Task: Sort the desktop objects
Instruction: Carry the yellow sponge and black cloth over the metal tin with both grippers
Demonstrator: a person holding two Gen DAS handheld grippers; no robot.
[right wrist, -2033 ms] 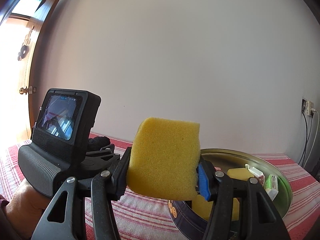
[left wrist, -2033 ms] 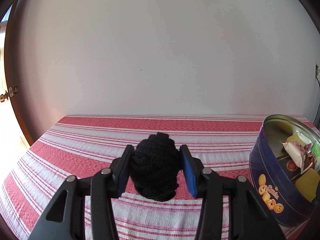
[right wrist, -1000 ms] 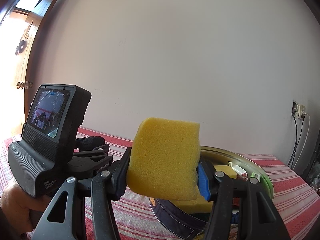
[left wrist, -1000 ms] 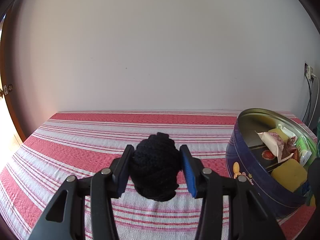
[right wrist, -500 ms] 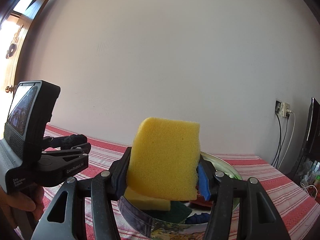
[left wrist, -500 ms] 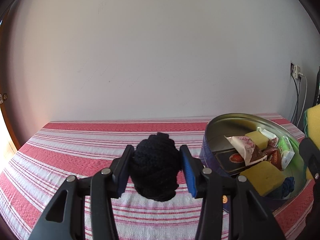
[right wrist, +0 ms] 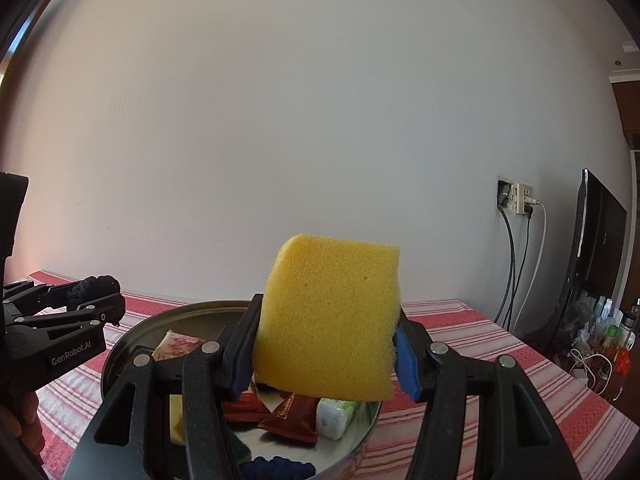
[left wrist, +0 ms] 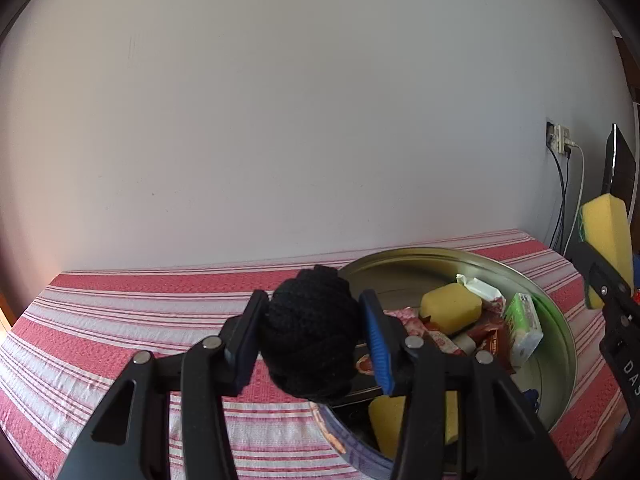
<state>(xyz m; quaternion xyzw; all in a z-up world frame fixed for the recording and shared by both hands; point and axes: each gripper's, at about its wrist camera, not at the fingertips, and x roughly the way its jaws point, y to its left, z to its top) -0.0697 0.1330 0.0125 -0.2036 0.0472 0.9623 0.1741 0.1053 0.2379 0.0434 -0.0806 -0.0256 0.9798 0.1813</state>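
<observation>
The left gripper (left wrist: 314, 334) is clamped on a ball of black yarn (left wrist: 310, 332), held in the air just over the near rim of a round tin (left wrist: 560, 332). The right gripper (right wrist: 326, 354) squeezes a yellow sponge (right wrist: 330, 320) between its pads, above the same tin. The tin stands on the surface (left wrist: 140, 308), which is covered with a red and white striped cloth, toward its right edge and close to the wall side. Inside the tin lie another yellow sponge (left wrist: 450, 306), a green and white packet (left wrist: 522, 320), red-brown snack wrappers (right wrist: 292, 416) and something dark blue (right wrist: 276, 468) at the near wall. A power socket (right wrist: 516, 198) with cables sits on the wall to the right.
</observation>
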